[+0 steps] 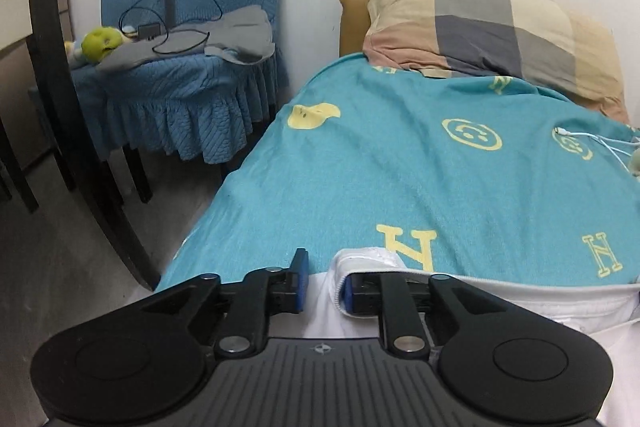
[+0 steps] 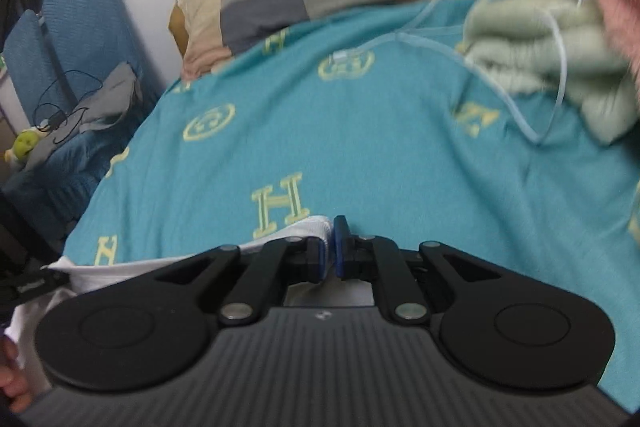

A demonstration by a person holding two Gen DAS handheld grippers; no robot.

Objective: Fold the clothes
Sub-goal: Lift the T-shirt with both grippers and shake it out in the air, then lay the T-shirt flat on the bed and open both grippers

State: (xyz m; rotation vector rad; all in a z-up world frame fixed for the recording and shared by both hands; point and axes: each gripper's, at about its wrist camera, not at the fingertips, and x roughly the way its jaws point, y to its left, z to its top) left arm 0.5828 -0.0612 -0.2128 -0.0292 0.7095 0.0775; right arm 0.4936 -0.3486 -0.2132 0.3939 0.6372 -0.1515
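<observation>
A white garment [image 1: 520, 303] lies along the near edge of a teal bed sheet [image 1: 400, 167] printed with yellow letters. In the left wrist view my left gripper [image 1: 325, 271] is open. The garment's ribbed hem [image 1: 360, 259] curls over its right finger, and the pads do not press on it. In the right wrist view my right gripper [image 2: 329, 231] is shut on a bunched corner of the white garment [image 2: 304, 225], with the cloth pinched between the blue pads. The rest of the garment [image 2: 160, 267] trails left under the gripper body.
A checked pillow [image 1: 480, 23] lies at the head of the bed by the wall. A white cable [image 2: 520, 107] and a fluffy green blanket [image 2: 540, 67] lie at the right. A blue-covered chair [image 1: 180, 87] holds grey cloth [image 1: 236, 35] and a green plush toy [image 1: 100, 43].
</observation>
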